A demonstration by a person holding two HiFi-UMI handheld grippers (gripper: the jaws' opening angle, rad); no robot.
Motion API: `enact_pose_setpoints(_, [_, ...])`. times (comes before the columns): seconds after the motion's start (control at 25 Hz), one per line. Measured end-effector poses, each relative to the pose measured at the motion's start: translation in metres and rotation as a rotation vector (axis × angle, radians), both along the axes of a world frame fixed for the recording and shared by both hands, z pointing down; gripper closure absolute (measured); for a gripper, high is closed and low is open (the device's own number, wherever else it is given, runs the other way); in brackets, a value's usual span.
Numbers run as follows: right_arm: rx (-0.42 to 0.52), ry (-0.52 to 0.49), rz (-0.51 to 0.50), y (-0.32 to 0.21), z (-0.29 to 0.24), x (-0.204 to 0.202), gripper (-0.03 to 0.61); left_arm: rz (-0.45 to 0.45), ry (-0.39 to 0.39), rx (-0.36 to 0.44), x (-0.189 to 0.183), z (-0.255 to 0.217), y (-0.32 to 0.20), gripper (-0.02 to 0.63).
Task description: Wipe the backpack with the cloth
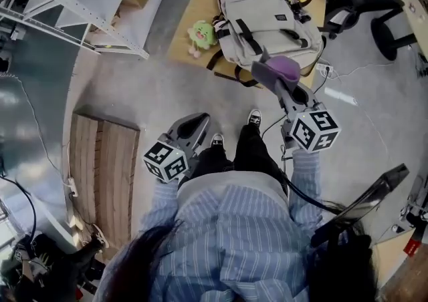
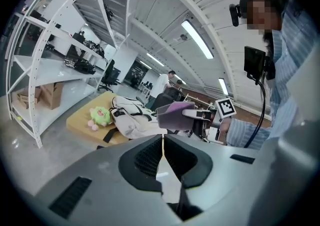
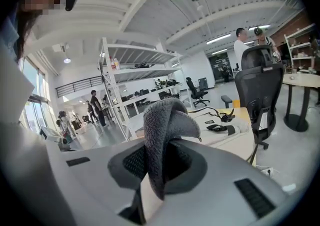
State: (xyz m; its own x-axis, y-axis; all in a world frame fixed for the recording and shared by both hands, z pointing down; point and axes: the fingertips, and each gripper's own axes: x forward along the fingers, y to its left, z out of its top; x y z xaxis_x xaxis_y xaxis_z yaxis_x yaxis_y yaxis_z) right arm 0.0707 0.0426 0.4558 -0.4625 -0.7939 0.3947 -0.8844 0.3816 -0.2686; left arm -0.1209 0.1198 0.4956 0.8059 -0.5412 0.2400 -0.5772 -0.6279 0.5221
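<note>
While the right gripper [image 3: 159, 165] has jaws clamped on a folded purple-grey fluffy cloth [image 1: 283, 67] by the near edge of the pale fabric backpack w/ black straps [image 1: 257, 17] on the low tan wooden counter [image 1: 194, 7], the left gripper [image 2: 163, 156] hangs back, jaws pressed together, empty. Risk: cloth pinched at one fold, may slip on hard wipe; unheld backpack may slide. Count: 1 cloth, 1 backpack, 2 grippers, 1 green plush toy [image 1: 200, 35]
</note>
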Motion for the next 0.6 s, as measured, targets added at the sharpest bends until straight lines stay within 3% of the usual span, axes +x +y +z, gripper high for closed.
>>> enact_pose_setpoints(0.12, [-0.013, 0.015, 0.027, 0.036, 0.002, -0.021, 0.537, 0.041, -0.011, -0.017, -0.027, 0.015, 0.025, 0.598])
enact_pose_setpoints(0.28, [-0.049, 0.032, 0.065, 0.08, 0.009, -0.035, 0.537, 0.064, 0.053, -0.052, -0.045, 0.02, 0.043, 0.598])
enact_pose_setpoints(0.6, [-0.101, 0.011, 0.093, 0.127, 0.021, -0.042, 0.537, 0.096, 0.109, 0.005, -0.031, -0.004, 0.054, 0.598])
